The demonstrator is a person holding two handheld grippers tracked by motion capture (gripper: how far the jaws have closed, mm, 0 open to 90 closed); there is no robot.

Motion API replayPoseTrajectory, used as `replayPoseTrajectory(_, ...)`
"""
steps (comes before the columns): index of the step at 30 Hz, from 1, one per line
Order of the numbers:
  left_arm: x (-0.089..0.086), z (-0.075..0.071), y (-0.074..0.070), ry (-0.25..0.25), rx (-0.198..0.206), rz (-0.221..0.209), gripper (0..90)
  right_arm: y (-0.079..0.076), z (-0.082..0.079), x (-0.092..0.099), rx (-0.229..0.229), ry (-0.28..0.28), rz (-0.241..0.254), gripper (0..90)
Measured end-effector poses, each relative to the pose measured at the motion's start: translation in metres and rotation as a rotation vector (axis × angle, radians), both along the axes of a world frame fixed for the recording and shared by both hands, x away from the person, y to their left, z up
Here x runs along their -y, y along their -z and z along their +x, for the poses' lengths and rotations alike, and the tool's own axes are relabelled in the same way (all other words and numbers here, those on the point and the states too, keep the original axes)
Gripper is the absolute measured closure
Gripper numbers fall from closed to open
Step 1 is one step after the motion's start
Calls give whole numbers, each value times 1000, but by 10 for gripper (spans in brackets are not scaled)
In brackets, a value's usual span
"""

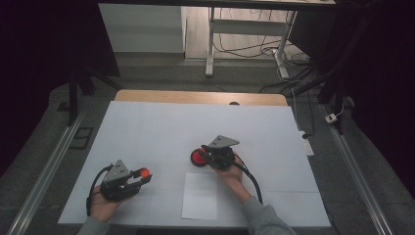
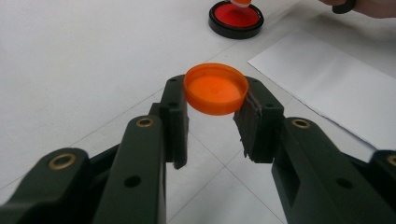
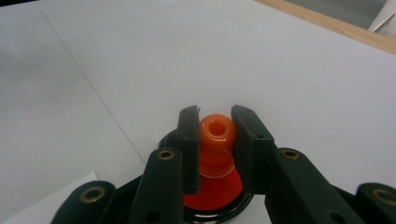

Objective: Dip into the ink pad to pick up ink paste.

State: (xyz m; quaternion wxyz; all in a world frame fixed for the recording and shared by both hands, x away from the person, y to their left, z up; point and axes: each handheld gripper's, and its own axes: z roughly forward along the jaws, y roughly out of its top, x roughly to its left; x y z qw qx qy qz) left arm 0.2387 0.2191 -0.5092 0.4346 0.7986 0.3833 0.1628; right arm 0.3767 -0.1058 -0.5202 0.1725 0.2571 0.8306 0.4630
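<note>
My left gripper (image 1: 142, 175) is at the near left of the table, shut on a shallow orange cap (image 1: 144, 172). In the left gripper view the cap (image 2: 215, 88) is pinched by its rim between the two pads, hollow side up. My right gripper (image 1: 202, 153) is shut on an orange stamp (image 3: 217, 140), clamped at its narrow neck. The stamp stands over a round red ink pad (image 3: 212, 193) in a black case (image 1: 198, 157); whether its base touches the ink is hidden. The same ink pad (image 2: 236, 17) lies ahead of the left gripper.
A white sheet of paper (image 1: 200, 196) lies near the front edge between my hands, and its corner (image 2: 336, 84) is beside the left gripper. The table has a white cover (image 1: 161, 122) with a wooden edge (image 1: 200, 97) at the back. Cables trail from both grippers.
</note>
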Motion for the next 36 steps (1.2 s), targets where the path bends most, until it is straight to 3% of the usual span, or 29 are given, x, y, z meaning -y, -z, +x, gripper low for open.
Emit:
replayPoseTrajectory(8,0,0,0,1,1,1,653,6,2,-1,-24,-4,-29,730)
replayPoseTrajectory(36,2,-1,0,2,-1,4,653,10,4,3,-53,-5,18,733)
